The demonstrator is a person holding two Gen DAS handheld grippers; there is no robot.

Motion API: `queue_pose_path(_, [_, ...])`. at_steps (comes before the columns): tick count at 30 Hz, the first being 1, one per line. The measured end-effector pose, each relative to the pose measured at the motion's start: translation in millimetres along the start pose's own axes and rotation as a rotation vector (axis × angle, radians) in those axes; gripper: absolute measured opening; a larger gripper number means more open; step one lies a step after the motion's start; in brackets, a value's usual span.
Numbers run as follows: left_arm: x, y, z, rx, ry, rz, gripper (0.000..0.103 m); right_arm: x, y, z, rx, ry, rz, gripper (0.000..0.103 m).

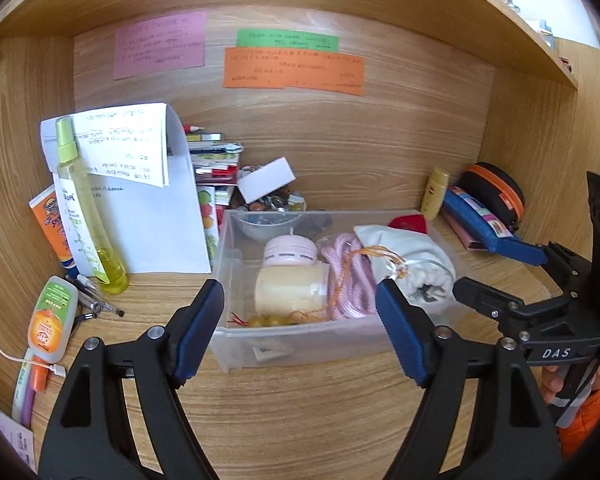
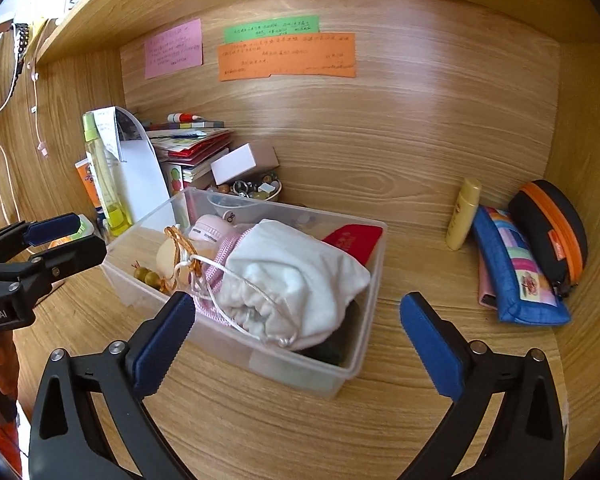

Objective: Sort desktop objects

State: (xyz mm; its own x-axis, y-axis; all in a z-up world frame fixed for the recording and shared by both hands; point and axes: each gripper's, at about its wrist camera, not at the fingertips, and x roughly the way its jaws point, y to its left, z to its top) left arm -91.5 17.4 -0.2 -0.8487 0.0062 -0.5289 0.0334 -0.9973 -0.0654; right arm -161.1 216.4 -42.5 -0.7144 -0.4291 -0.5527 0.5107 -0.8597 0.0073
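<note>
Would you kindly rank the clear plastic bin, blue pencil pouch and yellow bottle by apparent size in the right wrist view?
1. Clear plastic bin, by far the largest.
2. Blue pencil pouch.
3. Yellow bottle, smallest, though it stands farther back.

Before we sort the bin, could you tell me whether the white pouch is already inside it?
Yes, the white pouch lies inside the clear bin.
</note>
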Motion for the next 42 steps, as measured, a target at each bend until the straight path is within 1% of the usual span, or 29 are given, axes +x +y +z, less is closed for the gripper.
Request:
queue_pose_path(5, [-6, -5, -4, 0.004, 0.006, 0.019, 0.079, -11, -1, -6, -0.023, -0.005, -0.018, 0.102])
queue_pose_path(8, [-10, -7, -7, -0.006, -0.003, 0.038, 0.092, -16, -1, -12, -0.035, -0.003, -0.017, 0.102])
queue_pose_path(9, [-12, -7, -7, -0.011, -0.009, 0.042, 0.093, -18, -1, -14, -0.038, -0.004, -0.014, 0.102])
queue_pose_path(17, [-18, -12, -14, -0.041, -0.01, 0.09, 0.093, -33, 2, -21, -0.039, -0.02, 0.003, 0.102])
queue_pose_path(30, [-23, -18, -19, -0.036, -0.007, 0.097, 0.093, -52, 5, -21, -0.038, -0.063, 0.02, 0.102])
queue_pose_path(36, [-21, -16, -19, -0.042, 0.002, 0.082, 0.093, -53, 7, -20, -0.047, -0.065, 0.022, 0.102])
queue_pose_path(42, [-17, -13, -21, -0.054, 0.012, 0.087, 0.093, -49, 8, -21, -0.051, -0.054, 0.026, 0.102])
